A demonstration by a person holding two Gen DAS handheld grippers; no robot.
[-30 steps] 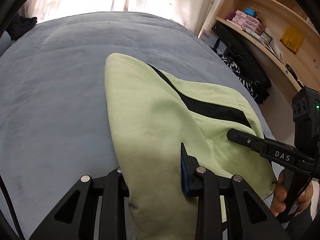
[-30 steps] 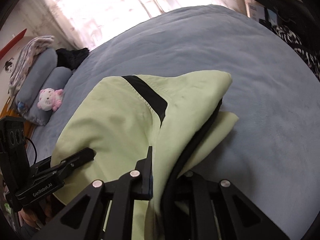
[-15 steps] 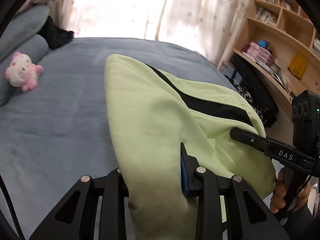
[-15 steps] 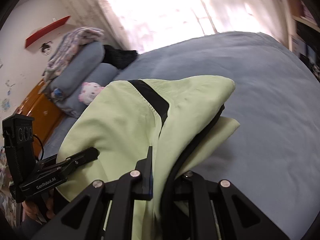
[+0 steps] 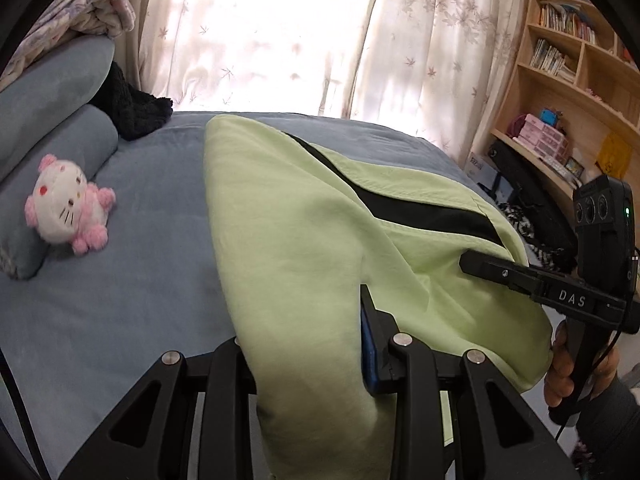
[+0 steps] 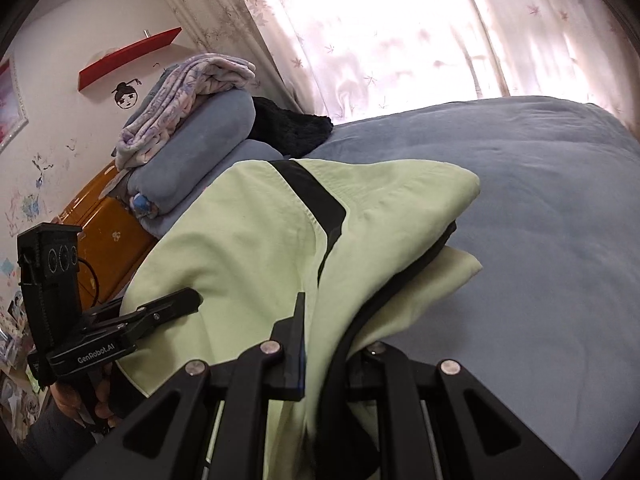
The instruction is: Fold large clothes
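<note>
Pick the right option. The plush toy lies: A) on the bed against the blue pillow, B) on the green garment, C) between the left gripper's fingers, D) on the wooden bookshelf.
A: in the left wrist view the plush toy rests on the bed against the blue pillow, apart from the green garment.

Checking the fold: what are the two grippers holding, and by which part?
Both hold the light green garment: left gripper and right gripper each pinch its near edge, side by side.

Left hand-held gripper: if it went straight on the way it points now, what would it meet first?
Probably the light green garment that the left hand-held gripper already clamps; past its far fold lies the blue bedspread, though depth is unclear.
</note>
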